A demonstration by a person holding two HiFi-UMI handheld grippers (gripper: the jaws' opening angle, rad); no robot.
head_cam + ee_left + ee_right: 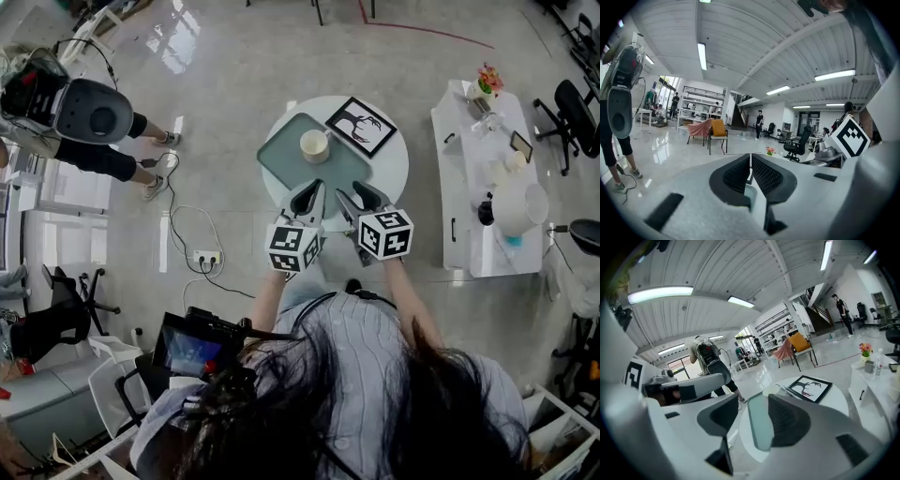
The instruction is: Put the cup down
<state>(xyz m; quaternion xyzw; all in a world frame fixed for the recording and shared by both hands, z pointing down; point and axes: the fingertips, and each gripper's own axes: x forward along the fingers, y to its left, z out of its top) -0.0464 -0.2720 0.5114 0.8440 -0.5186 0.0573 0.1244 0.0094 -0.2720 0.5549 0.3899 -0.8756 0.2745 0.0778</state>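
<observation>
Two tables stand on a pale floor (234, 56). A long white side table (459, 187) is at the right, and a round table (398, 173) is in the middle, directly ahead of the person holding the grippers. A second person (94, 131) stands well off to the left, beside a cable on the floor.

A green tray (281, 159) takes up the round table's left half. A black frame (360, 126) with an antler print lies just beside the tray's far right corner.

Both grippers hang side by side over the near edge of the round table, pointing across it. The left gripper (315, 186) has its jaws drawn almost together with only a thin slit between them, and nothing is in them. The right gripper (351, 191) has its jaws partly apart and also holds nothing; in its own view the tray shows through the gap.

The cup (314, 145) stands upright on the far part of the tray, near the frame. It is free of both grippers and lies a little beyond their tips.

Small pink flowers (487, 80) sit at the far end of the side table.
</observation>
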